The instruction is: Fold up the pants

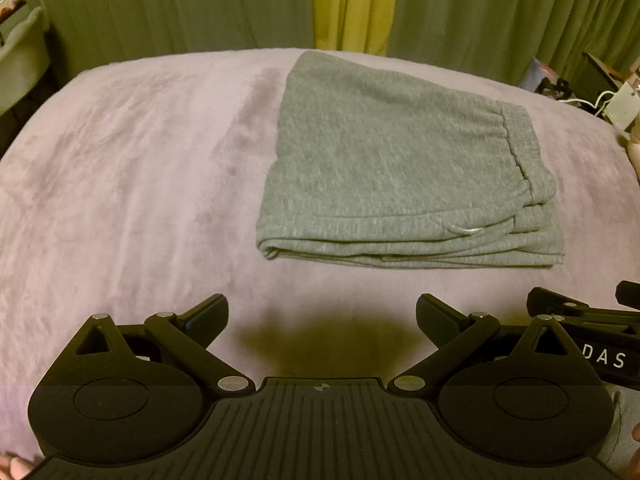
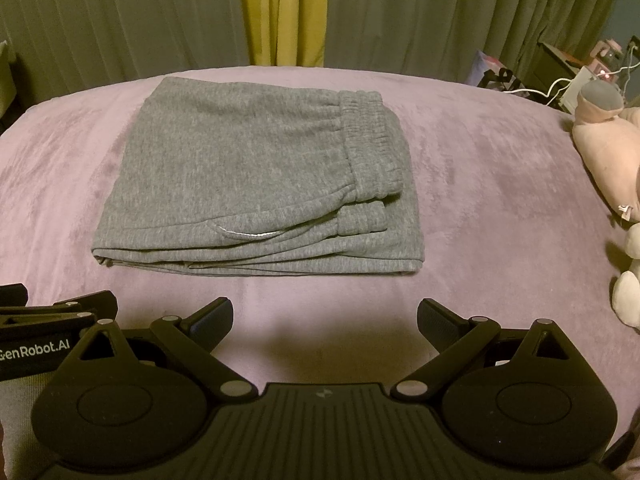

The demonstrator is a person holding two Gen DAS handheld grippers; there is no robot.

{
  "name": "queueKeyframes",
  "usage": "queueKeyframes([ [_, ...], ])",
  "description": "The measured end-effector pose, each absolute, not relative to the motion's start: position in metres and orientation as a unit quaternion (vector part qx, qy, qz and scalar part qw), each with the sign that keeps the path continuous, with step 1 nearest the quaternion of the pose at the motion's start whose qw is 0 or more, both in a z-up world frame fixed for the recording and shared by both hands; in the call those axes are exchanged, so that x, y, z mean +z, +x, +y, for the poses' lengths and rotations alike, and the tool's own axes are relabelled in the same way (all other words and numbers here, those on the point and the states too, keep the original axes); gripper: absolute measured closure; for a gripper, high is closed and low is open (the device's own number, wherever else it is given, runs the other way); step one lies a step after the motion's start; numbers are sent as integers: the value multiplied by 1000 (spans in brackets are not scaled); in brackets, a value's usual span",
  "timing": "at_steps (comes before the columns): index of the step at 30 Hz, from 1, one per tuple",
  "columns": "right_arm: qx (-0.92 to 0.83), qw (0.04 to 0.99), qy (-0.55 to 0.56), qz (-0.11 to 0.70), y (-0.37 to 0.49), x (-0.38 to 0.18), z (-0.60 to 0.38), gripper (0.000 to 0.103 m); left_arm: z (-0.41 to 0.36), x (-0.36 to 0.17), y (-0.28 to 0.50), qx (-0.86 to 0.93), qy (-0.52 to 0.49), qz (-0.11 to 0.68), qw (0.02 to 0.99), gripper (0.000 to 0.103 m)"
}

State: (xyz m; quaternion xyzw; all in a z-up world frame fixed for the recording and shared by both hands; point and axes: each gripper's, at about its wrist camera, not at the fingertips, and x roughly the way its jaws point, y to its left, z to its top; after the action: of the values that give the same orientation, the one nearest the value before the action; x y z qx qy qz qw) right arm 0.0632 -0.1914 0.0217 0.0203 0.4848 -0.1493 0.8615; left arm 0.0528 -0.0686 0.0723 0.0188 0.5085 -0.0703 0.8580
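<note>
Grey sweatpants (image 1: 392,168) lie folded into a compact stack on the purple blanket (image 1: 132,184), with the elastic waistband on the right side. In the right wrist view the same pants (image 2: 248,184) sit ahead and a little left, layered edges facing me. My left gripper (image 1: 322,316) stands open, well short of the stack's near edge, with nothing between its fingers. My right gripper (image 2: 325,318) is open too, held back from the pants and holding nothing. Each gripper shows at the edge of the other's view.
Green and yellow curtains (image 2: 288,12) hang behind the bed. A pink plush toy (image 2: 608,140) lies at the bed's right edge, with cables and a nightstand (image 2: 560,68) beyond. A pale bin (image 1: 20,60) stands at the far left.
</note>
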Motion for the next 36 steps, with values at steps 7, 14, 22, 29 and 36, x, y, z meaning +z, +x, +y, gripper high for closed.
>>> queueKeyframes([
  [7,-151,862,21,484,63,21,-192,4,-68,72,53,-69,20,510,857,1],
  [14,-150,862,20,484,63,21,-192,4,-68,71,52,-68,19,510,857,0],
  [22,-149,862,22,484,62,20,-191,4,-68,71,52,-68,18,511,857,0],
  [29,-150,861,21,485,62,19,-190,4,-68,71,51,-67,17,509,858,0],
  [36,-151,861,27,485,59,19,-190,4,-70,72,50,-63,18,508,859,0],
])
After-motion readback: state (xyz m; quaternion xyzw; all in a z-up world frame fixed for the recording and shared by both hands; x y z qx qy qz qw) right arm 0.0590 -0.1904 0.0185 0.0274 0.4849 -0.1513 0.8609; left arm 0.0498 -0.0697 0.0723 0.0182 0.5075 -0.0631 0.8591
